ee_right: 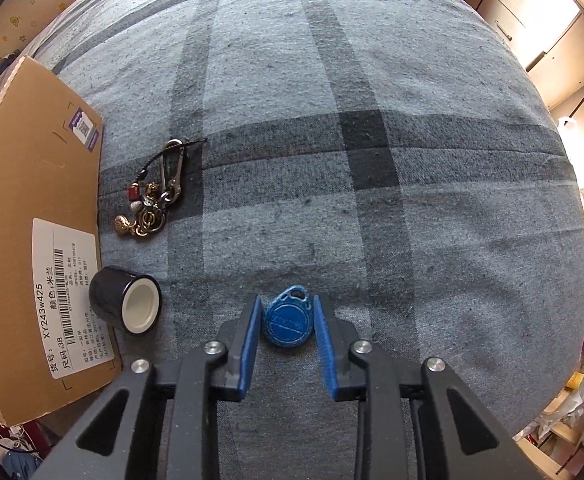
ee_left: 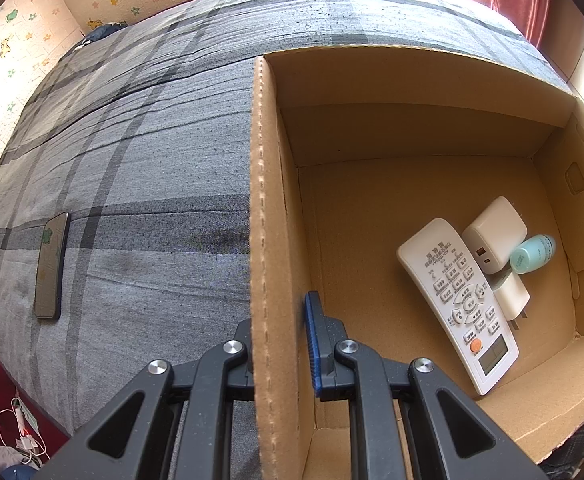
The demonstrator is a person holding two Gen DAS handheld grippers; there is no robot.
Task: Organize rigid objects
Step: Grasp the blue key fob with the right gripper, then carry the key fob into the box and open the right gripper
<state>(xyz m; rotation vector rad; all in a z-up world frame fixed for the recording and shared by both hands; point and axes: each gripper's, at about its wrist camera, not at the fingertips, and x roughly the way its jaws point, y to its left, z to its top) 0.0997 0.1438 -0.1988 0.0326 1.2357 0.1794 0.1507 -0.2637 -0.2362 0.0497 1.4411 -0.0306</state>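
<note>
Left wrist view: left gripper (ee_left: 280,344) at lower centre, fingers pinched on the upright corrugated side wall of the open brown cardboard box (ee_left: 262,200). Inside the box, at right of frame: white slab-shaped remote control (ee_left: 458,300), two white plastic chargers (ee_left: 494,234), small pale-teal bottle (ee_left: 532,254). Thin dark phone (ee_left: 50,266) flat on the grey plaid bed cover (ee_left: 140,168), at far left.

Right wrist view: right gripper (ee_right: 286,334) at lower centre, pointing down at the bed. Round blue plastic key fob (ee_right: 288,322) lying flat between the blue fingers (ee_right: 248,340), loop end toward top of frame; fingers partly closed, flanking it closely, contact not certain. Brass keyring bunch (ee_right: 154,196) and black cylindrical cap with white lining (ee_right: 126,304) at left, beside the box wall. Right hand nearer the fob; grip judged nearly made, lift toward the box to follow.
</note>
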